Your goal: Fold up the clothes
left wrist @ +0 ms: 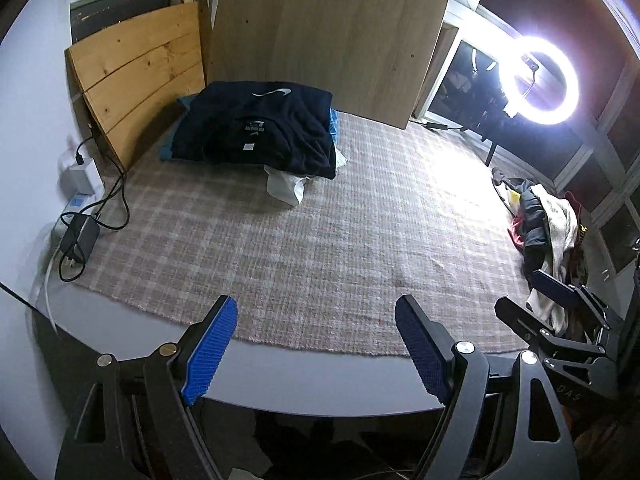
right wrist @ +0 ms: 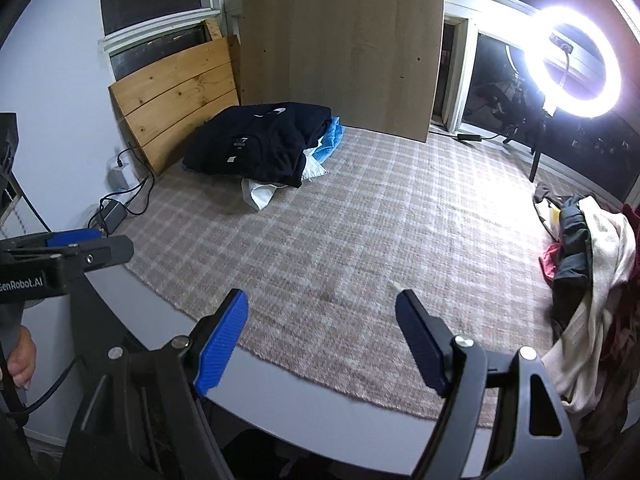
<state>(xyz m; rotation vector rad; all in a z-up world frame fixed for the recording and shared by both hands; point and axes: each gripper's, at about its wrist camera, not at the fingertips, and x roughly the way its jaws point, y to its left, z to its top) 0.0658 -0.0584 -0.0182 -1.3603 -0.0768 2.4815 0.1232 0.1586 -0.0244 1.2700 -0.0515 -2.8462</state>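
Plaid cloth [left wrist: 320, 240] covers the counter and its middle is bare, so no garment is in work. Left wrist view: your left claw [left wrist: 316, 348] is wide open and empty above the near edge; the folded stack [left wrist: 260, 132], navy top uppermost, sits at the far left by the pine board [left wrist: 136, 80]. Chargers and cables [left wrist: 80, 216] crowd the left edge. Right wrist view: your right claw [right wrist: 322, 344] is also spread and empty; the unfolded pile [right wrist: 592, 264] lies just right of it, clear to reach. Ring light [right wrist: 572, 60] glares behind it. I'd say partly done, pile still left.
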